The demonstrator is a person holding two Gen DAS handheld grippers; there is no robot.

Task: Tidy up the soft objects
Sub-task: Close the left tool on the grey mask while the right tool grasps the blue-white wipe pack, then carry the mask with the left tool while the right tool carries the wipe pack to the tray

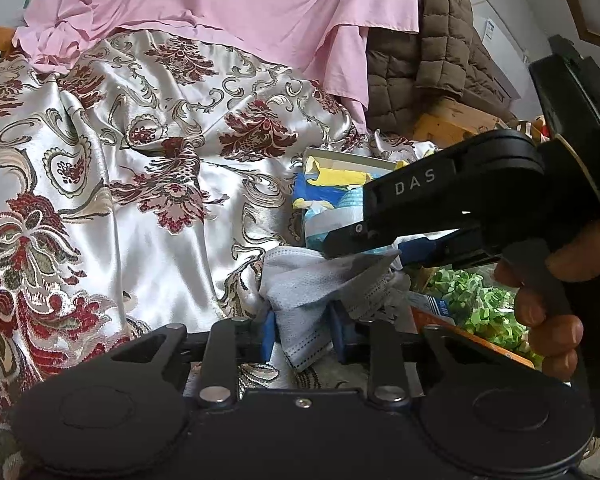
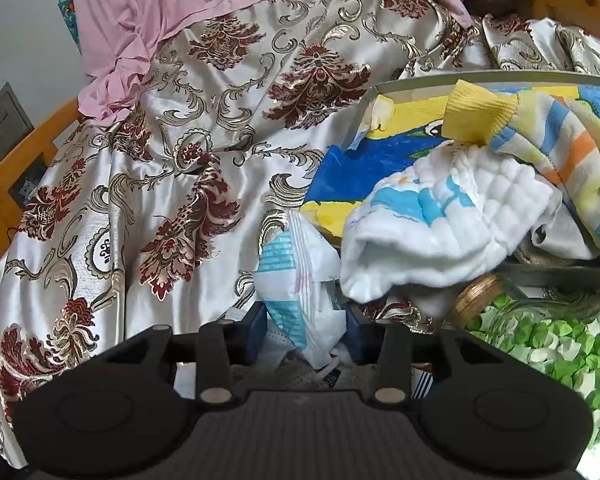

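A grey face mask (image 1: 300, 292) lies crumpled on the brocade bedspread (image 1: 140, 160). My left gripper (image 1: 303, 334) is shut on the mask's near end, blue pads pressing both sides. My right gripper (image 1: 348, 236) reaches in from the right, held by a person's hand (image 1: 548, 308), its tips over the mask's far end. In the right wrist view, the right gripper (image 2: 306, 334) is shut on a white packet with a pale blue brick pattern (image 2: 300, 288). A bit of grey mask (image 2: 276, 346) shows beneath the packet.
A shallow box with a blue and yellow picture (image 2: 380, 92) holds a white quilted cloth (image 2: 460, 208) and a striped cloth (image 2: 572, 152). A glass jar of green paper bits (image 2: 540, 328) lies at right. Behind are a pink sheet (image 1: 220, 0) and a brown quilted jacket (image 1: 420, 60).
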